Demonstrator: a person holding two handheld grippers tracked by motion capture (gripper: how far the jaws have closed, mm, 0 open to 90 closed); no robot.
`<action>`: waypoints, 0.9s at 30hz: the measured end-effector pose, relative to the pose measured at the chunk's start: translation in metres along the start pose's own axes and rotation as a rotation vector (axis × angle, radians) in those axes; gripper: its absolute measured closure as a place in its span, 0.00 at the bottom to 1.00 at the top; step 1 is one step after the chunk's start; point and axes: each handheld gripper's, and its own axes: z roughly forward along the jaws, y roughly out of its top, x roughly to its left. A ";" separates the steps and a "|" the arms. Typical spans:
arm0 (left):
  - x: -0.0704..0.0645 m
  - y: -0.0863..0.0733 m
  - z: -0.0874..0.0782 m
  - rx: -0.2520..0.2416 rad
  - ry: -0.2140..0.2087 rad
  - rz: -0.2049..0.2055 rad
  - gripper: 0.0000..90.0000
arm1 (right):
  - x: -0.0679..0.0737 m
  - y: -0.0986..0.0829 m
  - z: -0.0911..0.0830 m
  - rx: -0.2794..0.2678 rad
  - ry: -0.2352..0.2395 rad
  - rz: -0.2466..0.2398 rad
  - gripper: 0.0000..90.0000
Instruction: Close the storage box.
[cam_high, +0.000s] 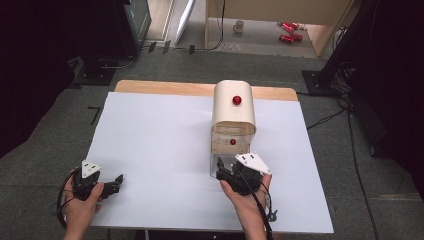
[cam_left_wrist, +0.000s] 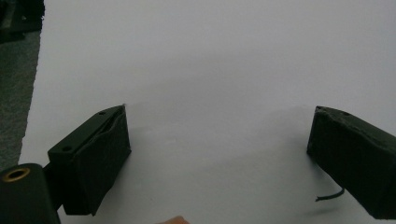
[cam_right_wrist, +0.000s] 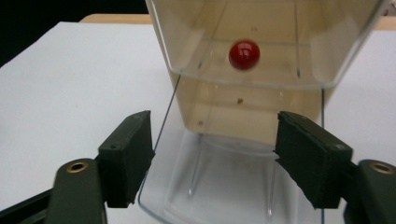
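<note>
A cream box (cam_high: 233, 117) with a rounded top and a red knob (cam_high: 237, 100) stands at the middle right of the white table. Its clear front (cam_right_wrist: 261, 70) carries a second red knob (cam_right_wrist: 243, 54). A clear tray-like part (cam_right_wrist: 210, 191) lies on the table at the box's foot. My right gripper (cam_high: 220, 167) sits just in front of the box, open; in the right gripper view the right gripper (cam_right_wrist: 212, 130) has its jaws either side of that clear part, touching nothing. My left gripper (cam_high: 117, 181) rests open near the front left, and the left gripper (cam_left_wrist: 219, 126) holds nothing.
The white table top (cam_high: 160, 150) is bare to the left of the box. Grey carpet (cam_high: 50, 130) surrounds the table. Black stands (cam_high: 100, 60) and cables (cam_high: 330, 117) are on the floor behind and to the right.
</note>
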 end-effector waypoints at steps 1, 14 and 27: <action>0.000 0.000 0.000 0.000 0.000 0.000 0.06 | -0.002 -0.007 -0.007 -0.004 -0.001 0.017 0.30; 0.000 0.000 0.000 0.001 0.001 0.002 0.06 | -0.006 -0.046 -0.028 0.043 -0.018 0.016 0.30; 0.000 0.000 0.000 0.001 0.000 0.001 0.06 | -0.007 -0.075 -0.021 0.103 -0.029 0.023 0.38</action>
